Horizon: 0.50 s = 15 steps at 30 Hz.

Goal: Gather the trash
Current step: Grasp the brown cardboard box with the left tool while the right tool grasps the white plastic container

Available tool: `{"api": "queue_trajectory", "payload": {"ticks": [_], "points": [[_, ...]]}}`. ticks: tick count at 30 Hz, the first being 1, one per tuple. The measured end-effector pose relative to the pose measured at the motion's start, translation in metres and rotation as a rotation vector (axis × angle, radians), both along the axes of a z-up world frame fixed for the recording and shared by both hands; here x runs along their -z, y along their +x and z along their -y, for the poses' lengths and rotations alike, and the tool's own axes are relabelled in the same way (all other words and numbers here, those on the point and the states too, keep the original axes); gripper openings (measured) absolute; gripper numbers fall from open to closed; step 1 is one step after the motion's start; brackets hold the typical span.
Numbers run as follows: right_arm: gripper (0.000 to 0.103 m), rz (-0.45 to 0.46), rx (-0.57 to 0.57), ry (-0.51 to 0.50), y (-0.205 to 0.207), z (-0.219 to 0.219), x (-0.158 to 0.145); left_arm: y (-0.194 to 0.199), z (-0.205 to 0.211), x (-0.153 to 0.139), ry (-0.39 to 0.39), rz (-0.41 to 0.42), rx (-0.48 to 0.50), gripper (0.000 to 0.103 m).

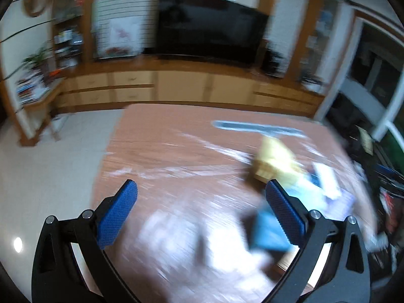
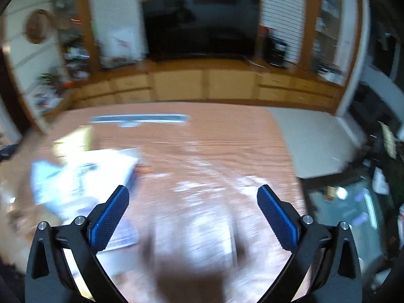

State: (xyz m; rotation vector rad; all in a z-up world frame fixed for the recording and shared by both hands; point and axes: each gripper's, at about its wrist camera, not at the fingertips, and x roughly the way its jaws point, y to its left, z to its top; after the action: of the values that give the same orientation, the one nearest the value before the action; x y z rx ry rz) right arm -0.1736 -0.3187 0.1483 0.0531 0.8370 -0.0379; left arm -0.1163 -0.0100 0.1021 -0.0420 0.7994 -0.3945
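Note:
Both views are motion-blurred. My left gripper [image 1: 200, 192] is open above a reddish wooden table [image 1: 164, 151], nothing between its blue pads. To its right lie a yellow packet [image 1: 275, 159], a white paper piece [image 1: 328, 179] and a blue scrap [image 1: 267, 229] beside the right finger. My right gripper [image 2: 193, 195] is open too, over the same table [image 2: 214, 139]. A white sheet or wrapper [image 2: 80, 176] lies left of its left finger, with something yellow [image 2: 73, 139] behind it.
A long grey bar [image 1: 257, 127] lies across the far part of the table, also the grey bar [image 2: 141, 118] in the right wrist view. Beyond stand a wooden cabinet [image 1: 176, 88] with a black TV [image 1: 209, 25]. Pale floor [image 1: 50, 164] lies left; clutter [image 1: 378, 176] sits right.

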Motion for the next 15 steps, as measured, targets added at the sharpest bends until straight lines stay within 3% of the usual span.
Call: {"api": "queue_trajectory", "payload": {"ticks": [5, 7, 15], "points": [[0.099, -0.037, -0.219, 0.024, -0.031, -0.054, 0.003, -0.045, 0.034, 0.002, -0.045, -0.071, 0.262, 0.101], [0.099, -0.063, -0.264, 0.014, -0.037, -0.068, 0.01, -0.061, 0.052, 0.01, -0.017, -0.076, 0.355, 0.101], [0.099, -0.158, -0.306, -0.035, -0.029, -0.096, 0.05, -0.061, 0.087, 0.047, 0.079, -0.136, 0.5, 0.101]]}}
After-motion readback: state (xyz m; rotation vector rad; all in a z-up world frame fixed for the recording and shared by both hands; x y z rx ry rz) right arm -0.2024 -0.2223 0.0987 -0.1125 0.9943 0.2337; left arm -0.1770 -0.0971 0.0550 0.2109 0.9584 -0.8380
